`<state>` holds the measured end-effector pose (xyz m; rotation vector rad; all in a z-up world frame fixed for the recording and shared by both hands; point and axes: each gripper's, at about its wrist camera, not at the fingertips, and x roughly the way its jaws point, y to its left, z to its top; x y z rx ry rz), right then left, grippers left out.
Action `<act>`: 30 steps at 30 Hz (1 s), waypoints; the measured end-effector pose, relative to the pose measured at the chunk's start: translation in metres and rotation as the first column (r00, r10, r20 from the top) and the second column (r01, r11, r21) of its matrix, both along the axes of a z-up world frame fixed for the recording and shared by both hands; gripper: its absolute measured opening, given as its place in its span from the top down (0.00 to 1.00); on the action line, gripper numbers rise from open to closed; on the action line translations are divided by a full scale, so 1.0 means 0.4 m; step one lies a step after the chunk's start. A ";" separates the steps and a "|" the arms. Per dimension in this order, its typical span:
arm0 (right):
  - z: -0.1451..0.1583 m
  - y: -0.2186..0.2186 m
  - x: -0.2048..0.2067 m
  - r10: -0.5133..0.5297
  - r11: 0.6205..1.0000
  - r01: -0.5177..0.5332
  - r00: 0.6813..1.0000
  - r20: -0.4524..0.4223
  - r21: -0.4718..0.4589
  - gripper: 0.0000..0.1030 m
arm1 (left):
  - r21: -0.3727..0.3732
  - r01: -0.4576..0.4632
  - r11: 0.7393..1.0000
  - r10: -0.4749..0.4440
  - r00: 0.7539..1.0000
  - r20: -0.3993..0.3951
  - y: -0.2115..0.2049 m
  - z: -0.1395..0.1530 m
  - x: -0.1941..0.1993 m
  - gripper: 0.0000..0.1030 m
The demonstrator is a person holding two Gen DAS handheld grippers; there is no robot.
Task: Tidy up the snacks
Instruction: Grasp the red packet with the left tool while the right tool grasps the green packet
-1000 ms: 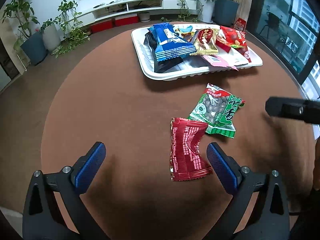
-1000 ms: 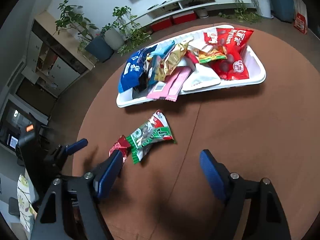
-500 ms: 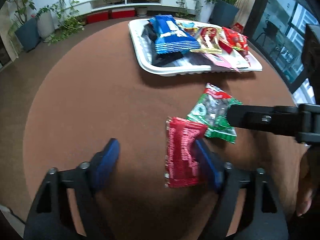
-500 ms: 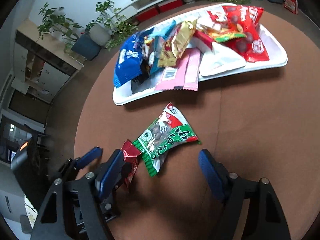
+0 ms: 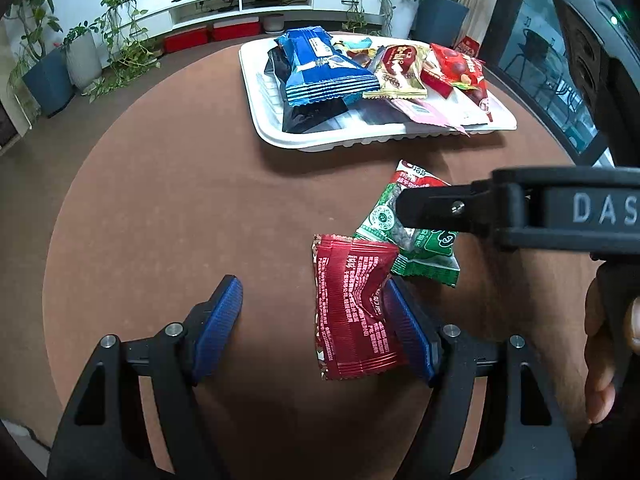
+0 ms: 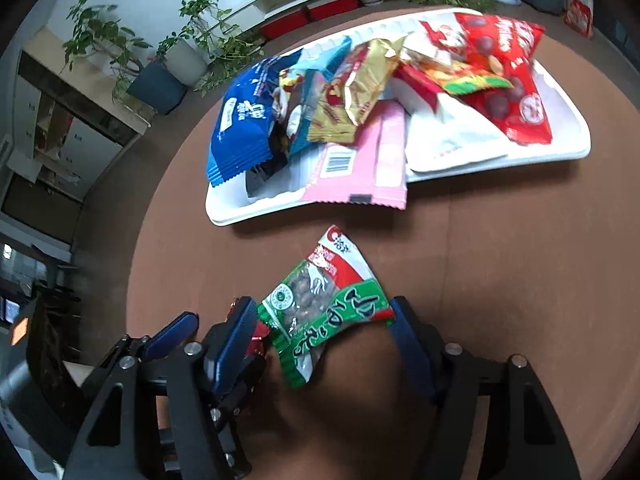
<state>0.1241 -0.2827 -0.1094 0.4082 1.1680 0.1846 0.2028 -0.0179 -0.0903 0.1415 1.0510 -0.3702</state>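
Observation:
A red foil snack packet (image 5: 354, 308) lies on the round brown table (image 5: 168, 200), partly over a green and white nut packet (image 5: 404, 240). My left gripper (image 5: 320, 320) is open with the red packet between its blue pads, close against the right pad (image 5: 408, 332). My right gripper (image 6: 320, 332) is open around the green packet (image 6: 320, 308), one pad on each side; its finger also crosses the left wrist view (image 5: 460, 208). The white tray (image 5: 264, 120) holds several snack packets.
In the tray (image 6: 224, 208), a blue packet (image 6: 240, 128), a pink packet (image 6: 360, 164) overhanging the near rim and a red packet (image 6: 504, 80). Potted plants (image 5: 52, 68) and a white TV shelf (image 5: 260, 0) stand beyond the table.
Both grippers have moved forward and down onto the two loose packets. The left now straddles the red packet, the right straddles the green one. The packets have not shifted.

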 end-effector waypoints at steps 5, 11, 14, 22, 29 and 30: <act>0.006 0.033 0.010 0.039 0.997 -0.038 0.999 0.009 -0.065 0.36 | 0.006 -0.012 1.000 0.012 1.000 0.021 0.004 0.003 0.006 0.59; 0.008 0.057 0.025 0.068 0.990 -0.064 0.997 0.026 -0.124 0.57 | -0.003 -0.022 1.000 0.022 0.999 0.024 0.017 0.006 0.008 0.68; 0.006 0.063 0.029 0.075 0.990 -0.069 0.996 0.040 -0.124 0.61 | -0.024 -0.020 1.000 0.021 1.000 0.017 0.022 0.007 0.010 0.69; -0.009 0.044 -0.005 0.104 0.992 -0.099 0.992 0.071 -0.076 0.73 | -0.101 -0.019 0.995 0.018 1.000 -0.012 0.042 0.013 0.008 0.76; 0.032 -0.017 -0.062 0.085 0.996 -0.083 0.987 0.139 -0.020 0.73 | -0.126 -0.009 0.992 0.010 1.000 0.005 0.034 0.029 -0.012 0.77; 0.040 -0.030 -0.072 0.083 0.997 -0.081 0.985 0.151 -0.015 0.73 | -0.129 -0.008 0.992 0.010 1.000 0.014 0.033 0.034 -0.017 0.77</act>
